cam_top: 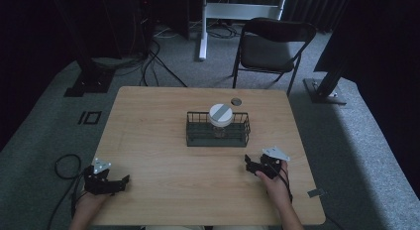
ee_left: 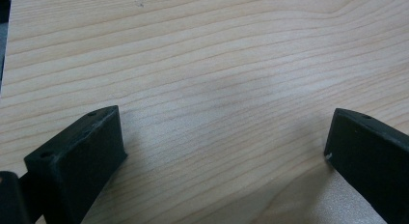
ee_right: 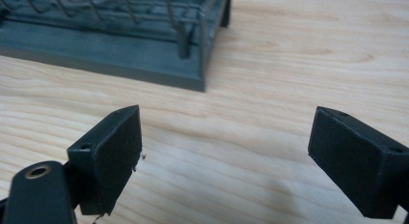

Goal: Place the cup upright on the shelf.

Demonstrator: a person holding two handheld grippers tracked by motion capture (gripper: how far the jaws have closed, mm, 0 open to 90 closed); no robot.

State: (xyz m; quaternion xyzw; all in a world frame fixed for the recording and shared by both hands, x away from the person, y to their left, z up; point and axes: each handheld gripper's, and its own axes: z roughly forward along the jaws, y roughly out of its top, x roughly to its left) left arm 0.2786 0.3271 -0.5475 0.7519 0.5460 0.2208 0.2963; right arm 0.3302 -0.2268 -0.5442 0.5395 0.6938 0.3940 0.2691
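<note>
One jar (cam_top: 220, 118) with a white lid crossed by a grey stripe stands upright inside one dark wire basket (cam_top: 193, 132) at the middle of the wooden worktop (cam_top: 158, 155). The jar sits toward the far side of the basket, roughly centred along its length, and the basket's long axis runs across the worktop from left to right.

The right gripper (cam_top: 252, 164) rests near the front right of the worktop, its jaws spread wide and holding nothing. The basket lies ahead of it and a little to its left; in the right gripper view the basket's near corner (ee_right: 190, 72) shows just beyond the spread jaws. The left gripper (cam_top: 121, 183) sits at the front left corner, jaws likewise spread and empty, looking down on bare wood (ee_left: 217, 64), well apart from the basket.

The right gripper is clearly the nearer of the two, so a reach for the jar would likely fall to it, forward and leftward over the basket's front wall.

Counted: one jar, one basket, two grippers, and one small round disc (cam_top: 236, 101) on the worktop beyond the basket.
</note>
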